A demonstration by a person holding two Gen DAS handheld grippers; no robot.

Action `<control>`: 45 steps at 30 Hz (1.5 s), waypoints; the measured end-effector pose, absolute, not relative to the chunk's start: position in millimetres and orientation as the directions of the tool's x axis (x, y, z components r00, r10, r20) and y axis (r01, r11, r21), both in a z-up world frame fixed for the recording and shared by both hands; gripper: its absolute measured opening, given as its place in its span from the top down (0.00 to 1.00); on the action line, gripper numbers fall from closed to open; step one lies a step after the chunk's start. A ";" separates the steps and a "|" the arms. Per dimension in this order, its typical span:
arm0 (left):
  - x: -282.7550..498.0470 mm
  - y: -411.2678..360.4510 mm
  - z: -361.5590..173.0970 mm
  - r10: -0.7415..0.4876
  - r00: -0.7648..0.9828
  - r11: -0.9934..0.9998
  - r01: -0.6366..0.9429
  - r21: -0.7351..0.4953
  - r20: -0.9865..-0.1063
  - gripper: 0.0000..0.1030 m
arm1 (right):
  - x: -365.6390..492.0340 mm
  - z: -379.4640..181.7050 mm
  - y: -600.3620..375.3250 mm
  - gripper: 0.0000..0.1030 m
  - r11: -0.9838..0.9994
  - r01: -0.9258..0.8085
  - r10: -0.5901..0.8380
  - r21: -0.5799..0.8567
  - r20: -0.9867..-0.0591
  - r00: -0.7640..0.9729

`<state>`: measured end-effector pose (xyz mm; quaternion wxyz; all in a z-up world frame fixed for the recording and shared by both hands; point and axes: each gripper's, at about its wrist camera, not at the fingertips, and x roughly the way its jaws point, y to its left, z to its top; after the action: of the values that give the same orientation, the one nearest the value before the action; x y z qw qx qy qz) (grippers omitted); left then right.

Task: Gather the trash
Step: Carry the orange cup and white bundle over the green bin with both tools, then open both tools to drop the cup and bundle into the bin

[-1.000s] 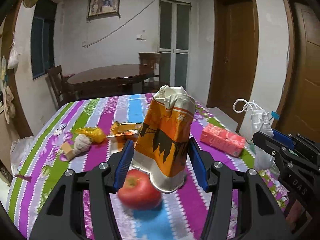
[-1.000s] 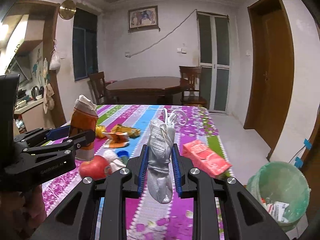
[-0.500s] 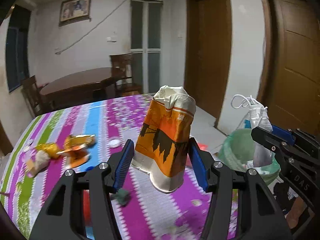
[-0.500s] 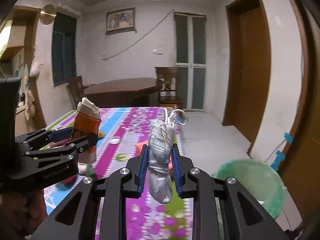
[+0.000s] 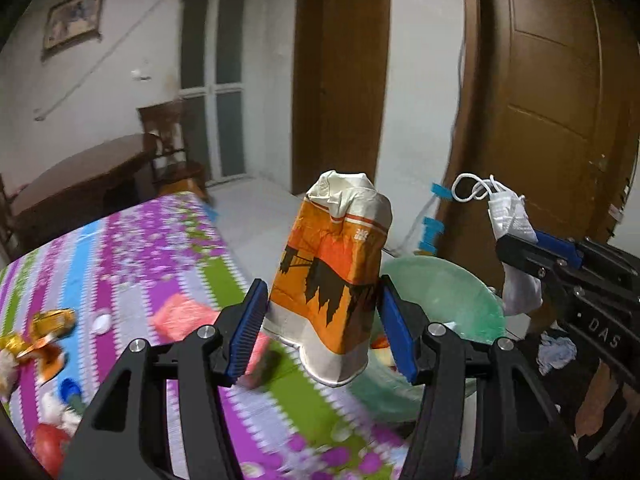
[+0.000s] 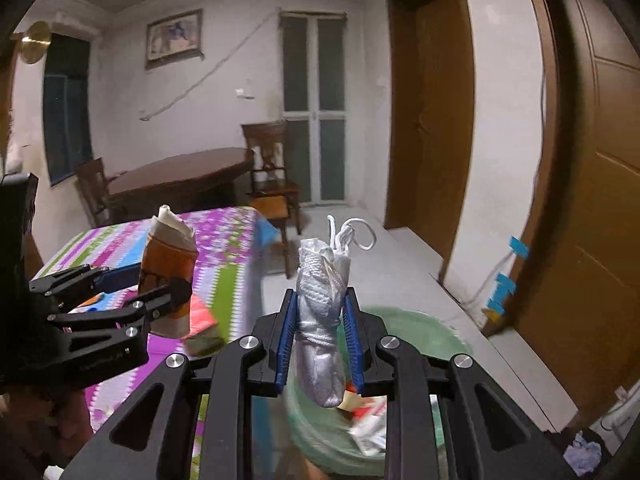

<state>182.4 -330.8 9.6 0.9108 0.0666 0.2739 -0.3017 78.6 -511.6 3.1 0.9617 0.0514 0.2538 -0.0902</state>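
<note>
Left wrist view shows the left gripper clenched on a crumpled orange-and-white paper cup, its blue pads pressed to both sides of the cup, which is held upside down and slightly tilted above the edge of the table covered by a striped purple, green and blue floral cloth. Just beyond the cup sits a round bin lined with a green plastic bag. On the cloth lie a pink packet, a golden foil wrapper and a red apple.

In the right wrist view, the right gripper grasps a rolled white face mask with elastic loops, holding it upright directly over the green-lined bin, where some scraps already lie. The left gripper and its cup hang to the left, over the table edge.
</note>
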 end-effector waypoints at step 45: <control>227.6 -433.3 -68.0 -0.489 0.476 0.747 0.661 -0.069 -0.731 0.19 | 136.5 -116.5 -600.5 0.49 0.933 0.319 -0.122 0.166 -0.687 0.716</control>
<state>227.6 -433.3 -68.0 0.8516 0.1120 0.3851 -0.3375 136.5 -600.5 -116.5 0.9160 0.1375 0.3571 -0.1204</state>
